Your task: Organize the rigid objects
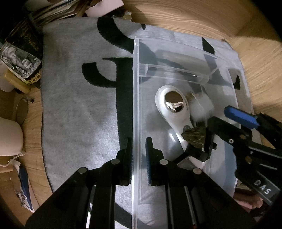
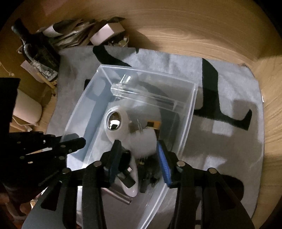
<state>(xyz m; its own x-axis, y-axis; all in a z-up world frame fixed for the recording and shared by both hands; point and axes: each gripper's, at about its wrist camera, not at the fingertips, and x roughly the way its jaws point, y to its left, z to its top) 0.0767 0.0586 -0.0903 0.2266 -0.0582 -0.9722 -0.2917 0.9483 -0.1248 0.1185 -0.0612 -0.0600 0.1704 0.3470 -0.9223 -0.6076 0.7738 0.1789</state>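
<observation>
A clear plastic box (image 1: 135,105) (image 2: 188,123) sits on a grey mat. Inside lie a white spoon-shaped object with a mirrored hollow (image 1: 173,105) (image 2: 115,123), a dark rough lump (image 1: 194,136) and other small items. My left gripper (image 1: 139,158) is shut on the box's left wall, one finger on each side. My right gripper (image 2: 139,158) (image 1: 220,126) is open, its fingers down inside the box above the white object and the dark items. The left gripper also shows at the left of the right wrist view (image 2: 70,144).
The grey mat with black markings (image 1: 79,105) (image 2: 229,141) lies on a wooden table (image 1: 193,14). Books, boxes and a bottle (image 2: 35,49) crowd the back left. A white rounded object (image 1: 8,137) and a gold cylinder (image 1: 15,81) sit at the left.
</observation>
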